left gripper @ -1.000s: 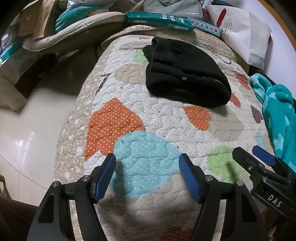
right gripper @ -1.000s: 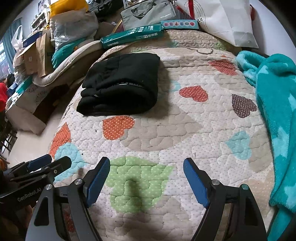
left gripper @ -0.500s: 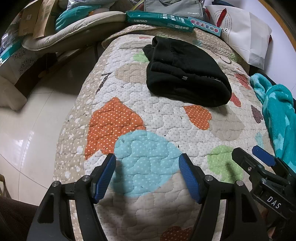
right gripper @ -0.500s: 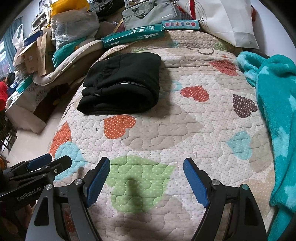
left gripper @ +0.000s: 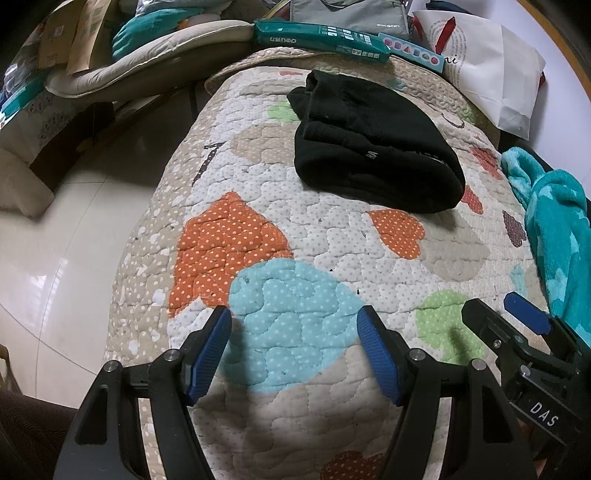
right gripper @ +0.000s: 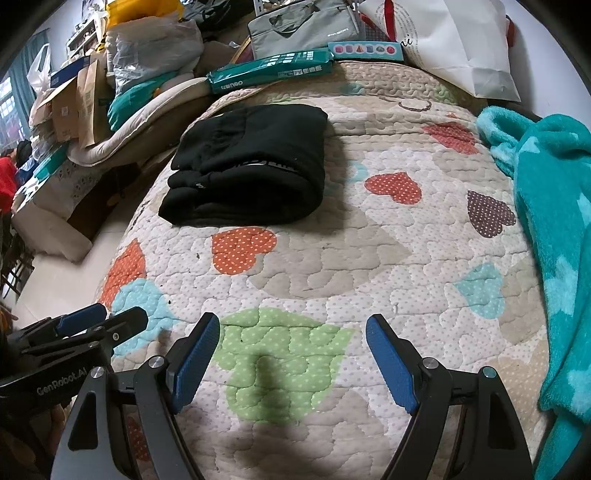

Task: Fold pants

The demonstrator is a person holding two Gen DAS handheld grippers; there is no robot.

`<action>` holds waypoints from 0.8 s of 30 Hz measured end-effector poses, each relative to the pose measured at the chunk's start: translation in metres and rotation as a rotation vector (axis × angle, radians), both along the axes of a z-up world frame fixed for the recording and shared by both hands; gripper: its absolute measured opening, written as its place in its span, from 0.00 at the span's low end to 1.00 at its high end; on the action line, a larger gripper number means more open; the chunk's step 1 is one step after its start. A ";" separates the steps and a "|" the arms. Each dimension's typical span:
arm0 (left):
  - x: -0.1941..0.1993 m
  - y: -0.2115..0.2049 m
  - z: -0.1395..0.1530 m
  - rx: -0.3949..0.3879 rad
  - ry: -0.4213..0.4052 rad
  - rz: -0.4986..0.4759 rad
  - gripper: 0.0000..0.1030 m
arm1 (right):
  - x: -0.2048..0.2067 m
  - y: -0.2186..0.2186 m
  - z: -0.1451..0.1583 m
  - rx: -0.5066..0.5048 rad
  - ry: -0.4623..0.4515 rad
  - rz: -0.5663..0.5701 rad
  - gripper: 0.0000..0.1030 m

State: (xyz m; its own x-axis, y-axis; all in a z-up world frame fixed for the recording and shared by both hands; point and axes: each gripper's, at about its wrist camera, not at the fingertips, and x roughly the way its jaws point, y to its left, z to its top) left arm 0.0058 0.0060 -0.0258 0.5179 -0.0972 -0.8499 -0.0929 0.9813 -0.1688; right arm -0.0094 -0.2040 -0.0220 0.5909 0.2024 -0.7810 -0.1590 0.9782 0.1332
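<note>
Black pants (left gripper: 373, 147) lie folded in a compact stack on the far part of a heart-patterned quilt (left gripper: 332, 240); they also show in the right wrist view (right gripper: 251, 162). My left gripper (left gripper: 293, 350) is open and empty, low over the near end of the quilt, well short of the pants. My right gripper (right gripper: 293, 363) is open and empty beside it, to its right. Each gripper shows at the edge of the other's view.
A teal fleece blanket (right gripper: 554, 240) lies along the quilt's right side. A green box (right gripper: 269, 70), a grey bag (right gripper: 306, 26) and a white bag (right gripper: 454, 40) sit beyond the far end. Tiled floor (left gripper: 55, 240) and piled clutter (right gripper: 92, 81) are on the left.
Both grippers have drifted very slightly; the pants sit a little lower in the views. Both jaws stay open and empty.
</note>
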 end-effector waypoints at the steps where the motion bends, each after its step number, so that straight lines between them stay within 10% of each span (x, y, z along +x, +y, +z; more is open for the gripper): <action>1: 0.000 0.000 0.000 -0.002 0.001 0.001 0.68 | 0.000 0.001 0.000 -0.002 -0.002 0.002 0.83; 24: -0.004 0.001 0.012 -0.005 -0.065 0.012 0.68 | 0.000 0.005 -0.003 -0.015 0.002 0.018 0.83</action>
